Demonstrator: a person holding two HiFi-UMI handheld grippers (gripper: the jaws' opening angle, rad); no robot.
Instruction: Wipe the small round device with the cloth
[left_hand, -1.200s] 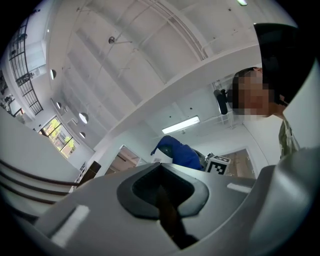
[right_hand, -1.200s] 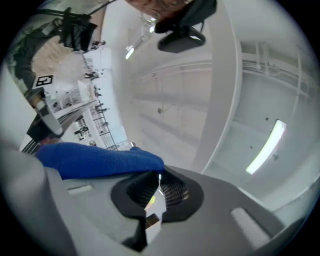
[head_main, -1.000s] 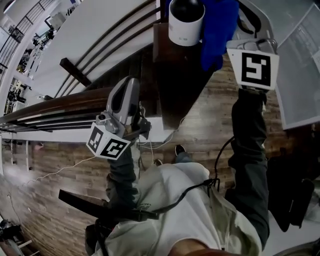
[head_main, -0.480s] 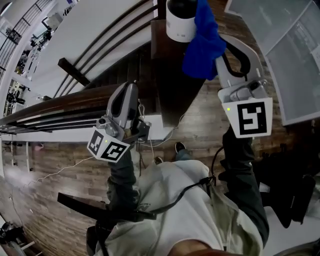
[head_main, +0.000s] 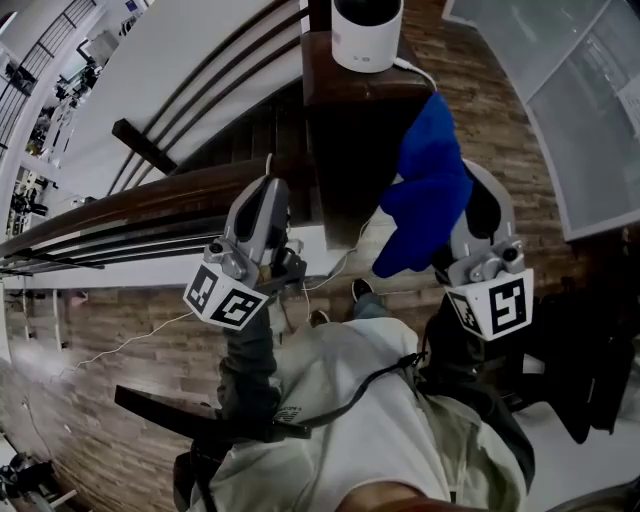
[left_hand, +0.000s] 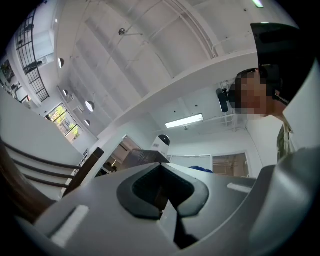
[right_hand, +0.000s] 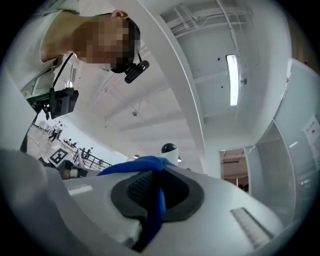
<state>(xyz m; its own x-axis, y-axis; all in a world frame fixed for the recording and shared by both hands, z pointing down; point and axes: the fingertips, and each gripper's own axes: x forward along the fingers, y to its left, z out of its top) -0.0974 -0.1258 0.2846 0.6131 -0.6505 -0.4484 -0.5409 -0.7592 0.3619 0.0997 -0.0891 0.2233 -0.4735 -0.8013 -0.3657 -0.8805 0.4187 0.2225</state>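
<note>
Head view: right gripper (head_main: 468, 205) pinches the blue cloth (head_main: 425, 190); small round device (head_main: 367, 35) well ahead, apart from it | Left gripper view: left gripper (left_hand: 168, 207) closed, empty | Right gripper view: cloth clamped, device beyond the tips; no wiping contact yet, it seems.

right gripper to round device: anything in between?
Only the blue cloth, clamped in the right gripper. In the head view it stops short of the white round device, with bare dark wooden ledge between them.

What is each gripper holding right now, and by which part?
Right gripper pinches the blue cloth by a bunched fold; left gripper is shut on nothing.
</note>
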